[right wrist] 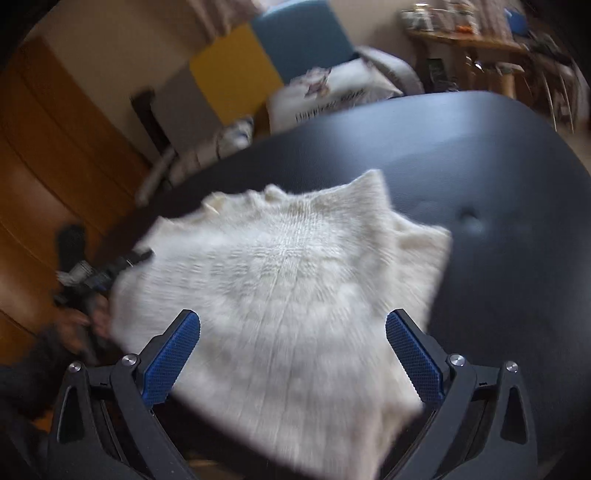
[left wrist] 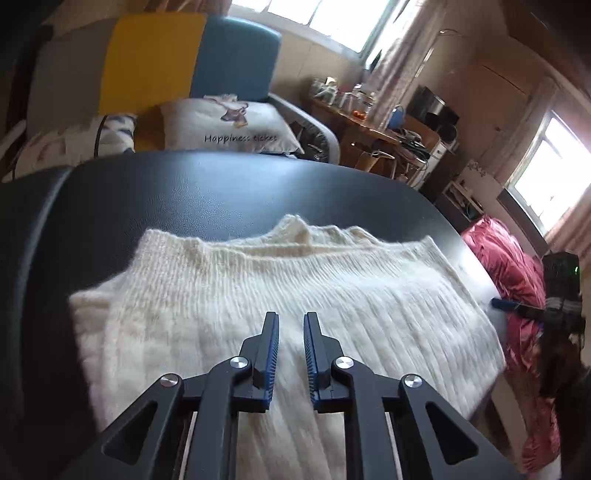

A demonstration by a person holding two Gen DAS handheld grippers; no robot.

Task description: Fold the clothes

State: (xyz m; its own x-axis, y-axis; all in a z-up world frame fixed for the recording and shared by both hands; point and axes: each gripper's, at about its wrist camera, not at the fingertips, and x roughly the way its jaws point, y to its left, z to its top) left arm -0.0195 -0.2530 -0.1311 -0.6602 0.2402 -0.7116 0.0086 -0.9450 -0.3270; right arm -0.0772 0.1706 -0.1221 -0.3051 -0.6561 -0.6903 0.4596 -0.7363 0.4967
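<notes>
The left gripper hangs just above the near part of the cream sweater, its blue-padded jaws a narrow gap apart with nothing between them. The right gripper hovers over the sweater's near edge with its jaws spread wide, also empty; that view is smeared with motion blur.

The sweater lies flat on the black table, ribbed knit running lengthwise, its collar at the far end and one folded shoulder toward the table's left side. It reaches the table's right edge, where the tip of the other gripper touches or nearly touches it; I cannot tell which.

Off the table's right side is a heap of pink fabric. Beyond the table's far edge sits a white pillow printed "Happiness ticket", resting against a chair with a yellow and blue back. Farther right of that stands a cluttered wooden desk beneath a bright window.
</notes>
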